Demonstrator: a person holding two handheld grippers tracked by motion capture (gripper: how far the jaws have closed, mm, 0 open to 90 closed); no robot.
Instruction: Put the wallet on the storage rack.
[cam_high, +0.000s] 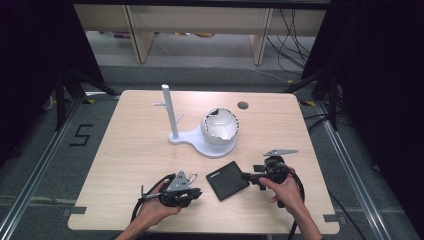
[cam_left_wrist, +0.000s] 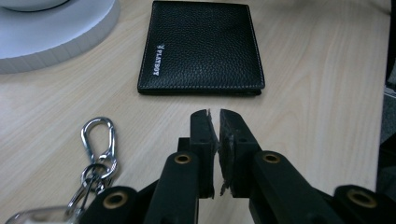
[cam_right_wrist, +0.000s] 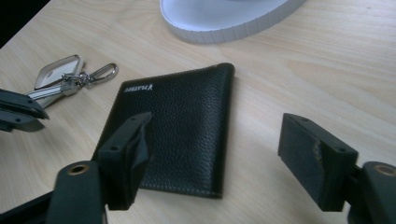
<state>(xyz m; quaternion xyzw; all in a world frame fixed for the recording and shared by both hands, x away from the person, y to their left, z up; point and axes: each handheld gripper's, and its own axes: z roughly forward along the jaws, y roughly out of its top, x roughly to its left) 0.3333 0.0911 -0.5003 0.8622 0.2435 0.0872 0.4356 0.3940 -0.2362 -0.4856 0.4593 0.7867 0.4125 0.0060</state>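
Here the wallet (cam_right_wrist: 173, 126) lies flat on the bench (cam_high: 130, 145): light, pliant, probably slick leather. Right gripper (cam_right_wrist: 224, 154) jaws gape over it, touching nothing; left gripper (cam_left_wrist: 214, 140) jaws shut, empty. Best pinch an edge.

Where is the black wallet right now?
The black wallet lies flat on the table's near side in the high view, between the left gripper and right gripper, just in front of the white stand.
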